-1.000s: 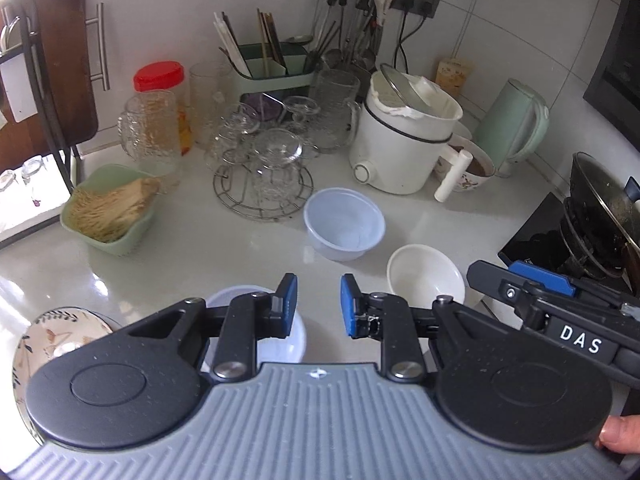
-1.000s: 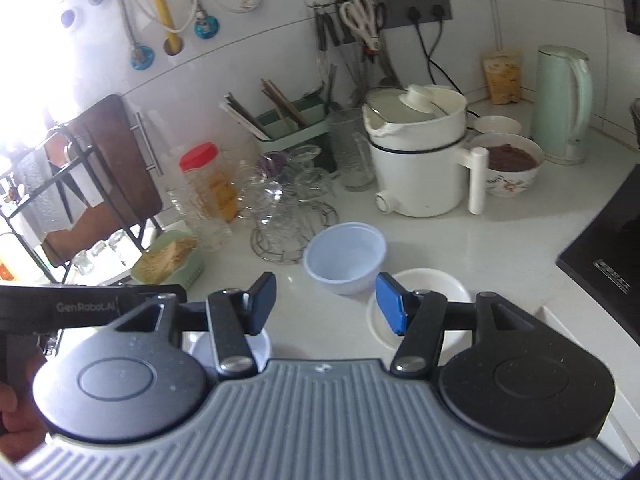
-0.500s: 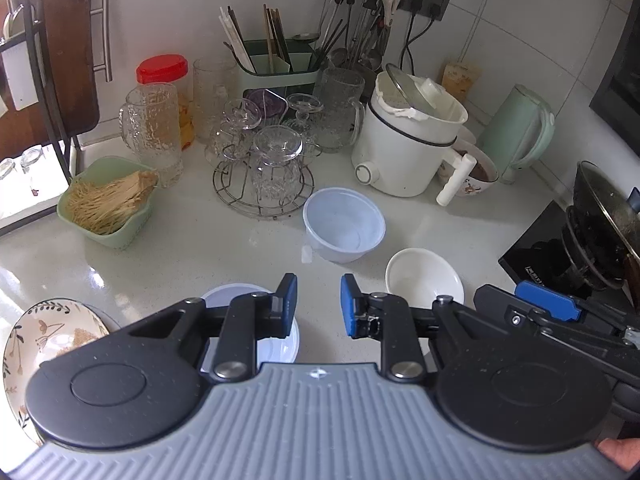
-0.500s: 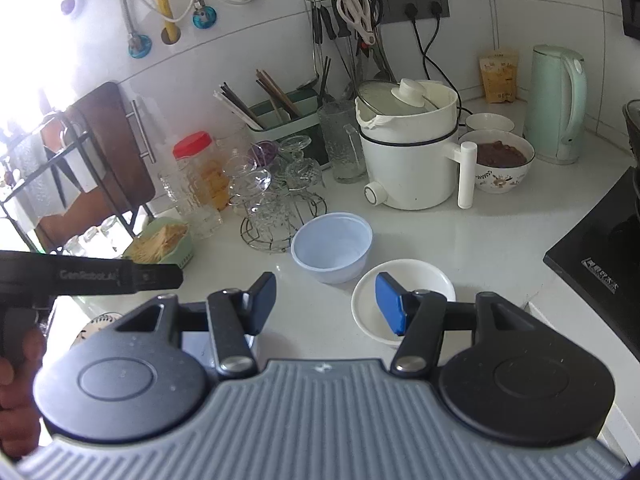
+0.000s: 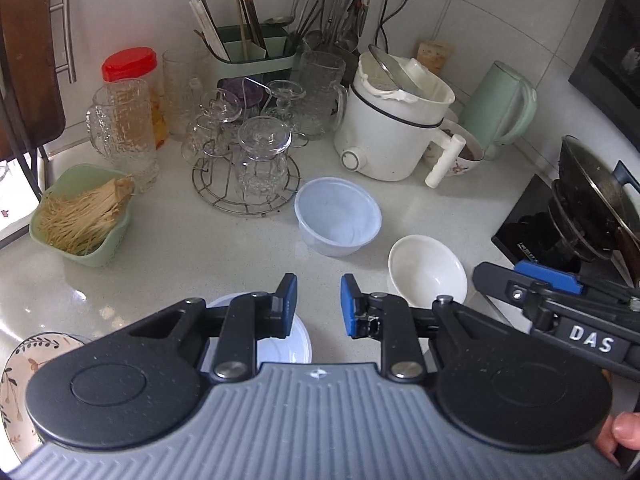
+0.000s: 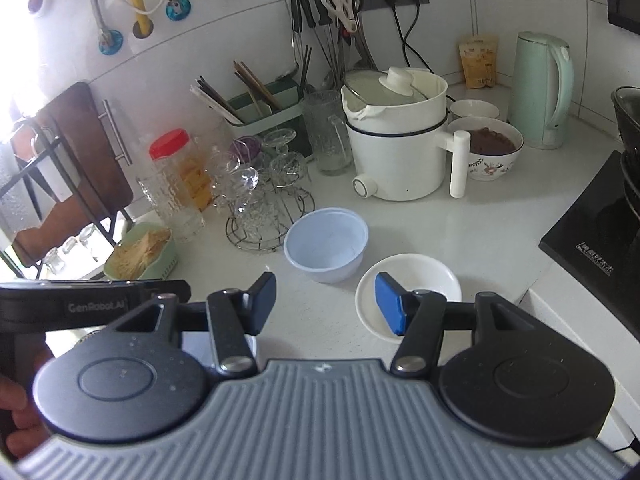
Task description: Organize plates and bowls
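Translucent plastic bowl: upright on the tabletop, ahead of both tools, just beside the wire glass rack.
White bowl: upright, near the plastic bowl, ahead and right of the left tool; in the right wrist view it sits partly behind the right-hand blue pad.
White dish: low under the left tool's fingers, mostly hidden.
Patterned plate: at the left edge, partly hidden.
Left hand-held gripper: released, a modest gap between pads, holding nothing.
Right hand-held gripper: released, spread wide, holding nothing.
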Demonstrator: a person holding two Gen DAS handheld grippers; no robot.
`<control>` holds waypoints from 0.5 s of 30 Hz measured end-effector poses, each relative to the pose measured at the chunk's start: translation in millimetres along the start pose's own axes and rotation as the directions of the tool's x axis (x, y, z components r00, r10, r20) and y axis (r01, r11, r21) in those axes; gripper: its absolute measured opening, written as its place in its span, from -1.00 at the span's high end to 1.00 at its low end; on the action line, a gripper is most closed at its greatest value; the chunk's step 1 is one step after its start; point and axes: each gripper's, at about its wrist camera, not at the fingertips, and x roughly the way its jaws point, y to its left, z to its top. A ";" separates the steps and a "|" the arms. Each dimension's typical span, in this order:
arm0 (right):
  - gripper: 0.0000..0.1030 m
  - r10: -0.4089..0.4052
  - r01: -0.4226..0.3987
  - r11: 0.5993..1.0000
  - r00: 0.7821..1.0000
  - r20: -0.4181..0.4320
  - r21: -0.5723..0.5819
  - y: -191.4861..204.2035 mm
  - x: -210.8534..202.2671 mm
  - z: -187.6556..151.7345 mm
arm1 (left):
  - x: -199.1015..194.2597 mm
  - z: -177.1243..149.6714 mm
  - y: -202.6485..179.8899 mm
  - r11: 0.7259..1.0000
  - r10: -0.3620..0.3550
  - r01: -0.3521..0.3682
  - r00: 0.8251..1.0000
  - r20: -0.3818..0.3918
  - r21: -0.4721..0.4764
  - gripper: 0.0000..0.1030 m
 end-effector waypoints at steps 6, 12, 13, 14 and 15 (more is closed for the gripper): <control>-0.13 -0.026 0.026 1.000 0.999 -0.022 0.008 9.1 6.1 -4.4 | 9.5 -1.7 16.6 1.000 -0.004 0.004 1.000 -0.021 0.016 0.42; -0.13 -0.046 0.048 0.998 0.998 -0.053 0.034 7.5 15.2 -3.8 | 25.0 3.8 27.7 1.000 -0.010 0.010 0.999 -0.042 0.002 0.13; -0.13 -0.050 0.053 0.998 0.997 -0.059 0.045 5.7 17.9 -3.2 | 28.2 5.6 28.0 1.000 -0.011 0.011 0.999 -0.046 0.002 0.12; -0.13 -0.054 0.057 0.997 0.996 -0.064 0.056 3.6 20.2 -2.2 | 32.0 7.9 28.4 1.000 -0.013 0.013 0.999 -0.050 0.001 0.09; -0.13 -0.055 0.059 0.996 0.996 -0.067 0.066 1.1 22.7 -0.8 | 36.3 10.2 28.2 1.000 -0.017 0.017 0.998 -0.054 0.001 0.08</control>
